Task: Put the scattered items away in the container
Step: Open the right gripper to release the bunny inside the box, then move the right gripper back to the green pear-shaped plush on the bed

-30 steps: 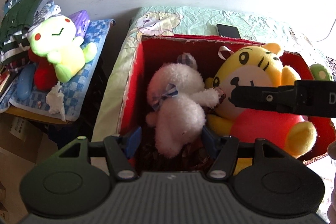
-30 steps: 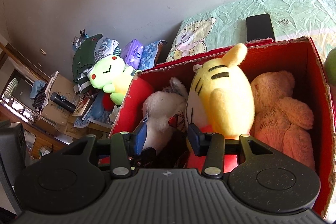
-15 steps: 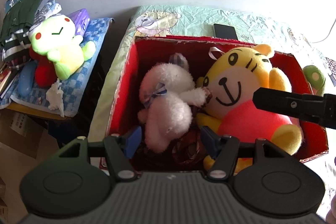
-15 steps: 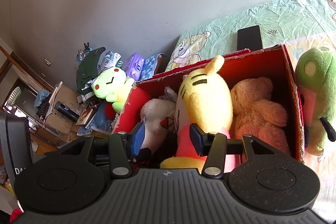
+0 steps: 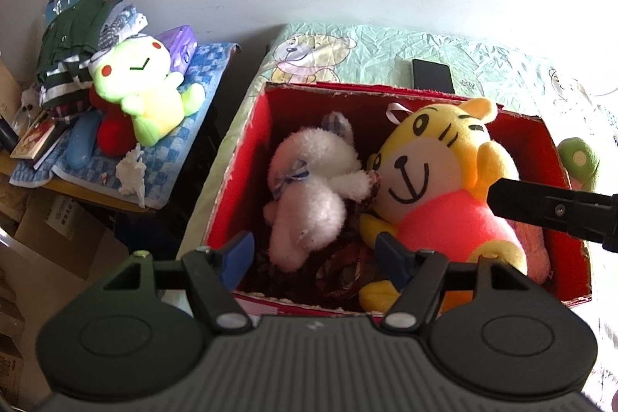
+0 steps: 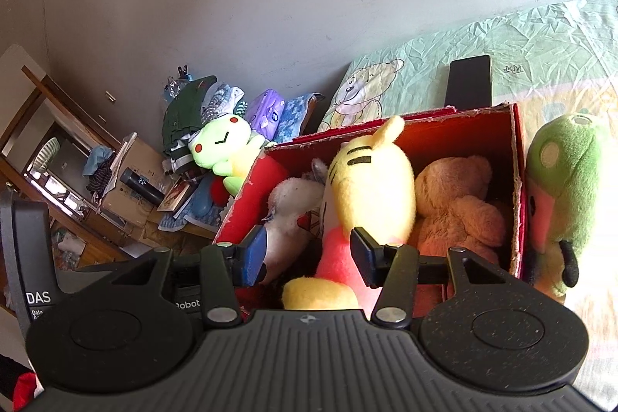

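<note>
A red box (image 5: pixel 239 172) stands on the bed, holding a white plush (image 5: pixel 309 188) and a yellow tiger plush (image 5: pixel 436 176) in a pink shirt. My left gripper (image 5: pixel 314 255) hovers open above the box's near edge, holding nothing. One black finger (image 5: pixel 552 209) of the right gripper reaches in from the right over the tiger. In the right wrist view the box (image 6: pixel 251 203) also holds a brown bear (image 6: pixel 455 207) beside the tiger (image 6: pixel 370 180). My right gripper (image 6: pixel 307 255) is open and empty above them. A green plush (image 6: pixel 560 188) lies outside the box's right wall.
A black phone (image 5: pixel 430 76) lies on the green bear-print sheet (image 5: pixel 386 49) behind the box. To the left, a side table carries a lime-yellow plush (image 5: pixel 143 91), folded clothes and books. A grey wall runs behind everything.
Both grippers have drawn back and up from the box. The right gripper's finger slid rightward off the tiger's face. The green plush outside the box came into the right wrist view.
</note>
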`<state>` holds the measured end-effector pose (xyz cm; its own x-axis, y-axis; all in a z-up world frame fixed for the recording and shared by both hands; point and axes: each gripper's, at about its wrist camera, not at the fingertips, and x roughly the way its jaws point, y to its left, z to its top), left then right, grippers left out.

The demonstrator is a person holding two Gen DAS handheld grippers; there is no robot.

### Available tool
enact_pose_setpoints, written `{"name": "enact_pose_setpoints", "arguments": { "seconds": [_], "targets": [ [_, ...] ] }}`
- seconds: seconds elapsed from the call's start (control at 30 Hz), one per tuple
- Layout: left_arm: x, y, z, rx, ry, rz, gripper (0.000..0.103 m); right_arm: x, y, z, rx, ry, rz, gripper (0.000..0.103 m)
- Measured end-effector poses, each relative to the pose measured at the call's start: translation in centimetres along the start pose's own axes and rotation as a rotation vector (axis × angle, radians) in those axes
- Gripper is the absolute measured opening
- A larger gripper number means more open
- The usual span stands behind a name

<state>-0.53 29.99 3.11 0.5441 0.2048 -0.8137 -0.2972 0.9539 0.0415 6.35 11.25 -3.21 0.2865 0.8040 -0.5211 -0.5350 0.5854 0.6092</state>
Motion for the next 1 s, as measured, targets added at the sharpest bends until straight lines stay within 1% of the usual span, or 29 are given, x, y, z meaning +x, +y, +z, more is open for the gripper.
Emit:
{"name": "enact_pose_setpoints", "arguments": {
  "seconds": [0.33,0.4,0.53,0.67,0.73,0.8,0.87,0.9,0.97,1.0],
  "targets": [
    [-1.3,-3.6,-0.4,0.007,-0.008,-0.022,0.071,-3.0,-2.2,-0.3,0.015,-0.019,-0.024,0.052],
    [-1.5,-4.5,-0.4,0.014,-0.011,-0.022,0.067,-3.7,-2.8,-0.4,0.020,-0.023,-0.038,0.052],
    [-1.9,-6.0,-0.1,0.032,-0.030,-0.016,0.065,-5.0,-3.6,-0.5,0.020,-0.037,-0.055,0.053],
    [-2.9,-7.2,0.3,0.045,-0.070,0.026,0.065,-6.1,-4.6,-0.6,0.030,-0.050,-0.065,0.053],
    [-3.5,-7.7,0.5,0.054,-0.096,0.047,0.071,-6.7,-5.3,-0.5,0.040,-0.056,-0.071,0.053],
    [-4.1,-8.0,0.6,0.060,-0.121,0.074,0.074,-7.3,-6.3,-0.6,0.053,-0.063,-0.081,0.053],
    [-4.6,-8.4,0.8,0.071,-0.148,0.118,0.074,-7.9,-7.3,-0.7,0.068,-0.068,-0.098,0.053],
    [-4.8,-8.4,0.9,0.072,-0.154,0.125,0.074,-8.2,-7.9,-0.7,0.080,-0.070,-0.106,0.053],
    [-5.1,-8.4,1.1,0.061,-0.154,0.103,0.072,-8.7,-9.2,-0.9,0.108,-0.071,-0.123,0.053],
    [-5.2,-8.6,1.2,0.054,-0.151,0.077,0.071,-8.9,-9.7,-0.9,0.119,-0.071,-0.133,0.053]
  ]
}}
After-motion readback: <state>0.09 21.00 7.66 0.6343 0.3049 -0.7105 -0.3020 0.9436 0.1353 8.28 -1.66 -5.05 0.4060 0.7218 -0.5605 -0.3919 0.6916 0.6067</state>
